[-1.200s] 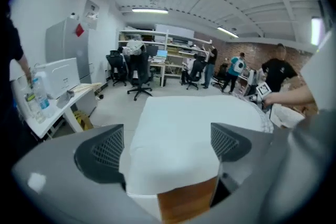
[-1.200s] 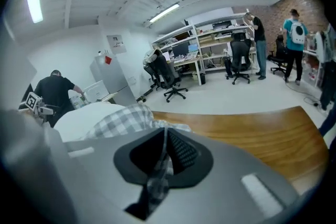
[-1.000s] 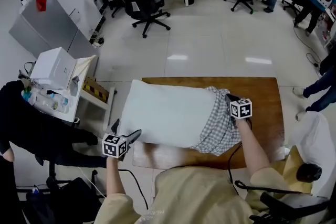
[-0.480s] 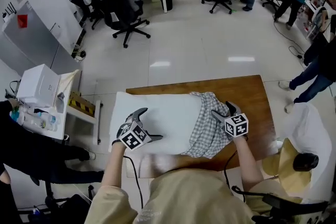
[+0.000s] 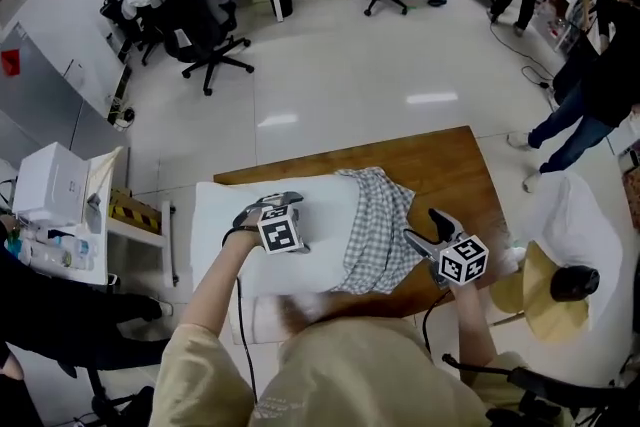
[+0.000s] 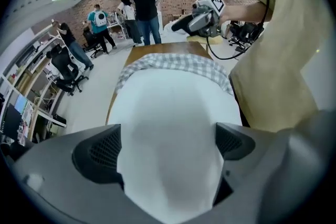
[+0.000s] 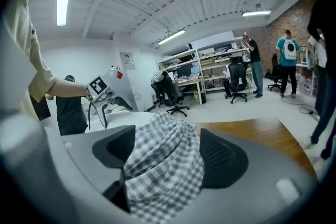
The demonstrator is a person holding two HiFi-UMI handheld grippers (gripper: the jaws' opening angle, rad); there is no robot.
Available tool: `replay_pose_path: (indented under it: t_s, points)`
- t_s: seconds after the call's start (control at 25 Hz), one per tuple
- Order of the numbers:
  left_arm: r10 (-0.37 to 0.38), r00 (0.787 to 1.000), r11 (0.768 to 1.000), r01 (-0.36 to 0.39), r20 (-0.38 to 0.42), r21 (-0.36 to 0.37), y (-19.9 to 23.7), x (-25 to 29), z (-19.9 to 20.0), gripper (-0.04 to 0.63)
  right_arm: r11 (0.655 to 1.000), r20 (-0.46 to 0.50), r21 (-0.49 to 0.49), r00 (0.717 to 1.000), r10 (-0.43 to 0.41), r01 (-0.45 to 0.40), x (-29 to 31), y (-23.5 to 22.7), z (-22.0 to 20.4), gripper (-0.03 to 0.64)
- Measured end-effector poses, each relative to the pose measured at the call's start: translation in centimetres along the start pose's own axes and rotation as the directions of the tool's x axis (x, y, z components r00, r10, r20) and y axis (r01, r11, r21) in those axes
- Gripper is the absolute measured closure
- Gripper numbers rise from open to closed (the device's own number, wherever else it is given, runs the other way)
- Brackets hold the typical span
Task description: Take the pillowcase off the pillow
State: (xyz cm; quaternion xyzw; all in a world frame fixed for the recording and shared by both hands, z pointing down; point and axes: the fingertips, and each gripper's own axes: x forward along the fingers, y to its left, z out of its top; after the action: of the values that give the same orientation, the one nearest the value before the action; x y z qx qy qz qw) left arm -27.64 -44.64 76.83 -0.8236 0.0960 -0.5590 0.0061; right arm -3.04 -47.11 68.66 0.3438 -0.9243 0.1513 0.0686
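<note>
Two marker cubes (image 5: 281, 233) (image 5: 464, 259), checked pillowcase (image 5: 375, 225) between

My left gripper (image 5: 268, 207) points steeply down, its jaws just opened wide astride the pillow (image 5: 222, 215). My right gripper (image 5: 422, 227) is held nearly level, its jaws just opened, with the pillowcase (image 5: 375, 225) loose between them.

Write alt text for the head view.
A white pillow lies on a brown wooden table, its grey-checked pillowcase bunched at one end. Both grippers' jaws have just been opening: the left gripper around the pillow, the right gripper around the pillowcase.

Wooden table (image 5: 455, 160), office chair (image 5: 200, 20).
</note>
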Motion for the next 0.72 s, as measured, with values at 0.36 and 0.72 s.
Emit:
replay_pose_path:
  t_s: [0.36, 0.72]
  points:
    - [0.140, 0.990, 0.990, -0.140, -0.011, 0.001, 1.8, -2.3, 1.9, 0.428, 0.998, -0.054, 0.035, 0.997, 0.054, -0.052, 0.4, 2.5, -2.4, 0.245]
    - [0.030, 0.996, 0.999, -0.027, 0.086, -0.035, -5.7, -3.7, 2.6, 0.560, 0.977, -0.035, 0.205, 0.998, 0.060, -0.051, 7.1, -1.5, 1.6, 0.359]
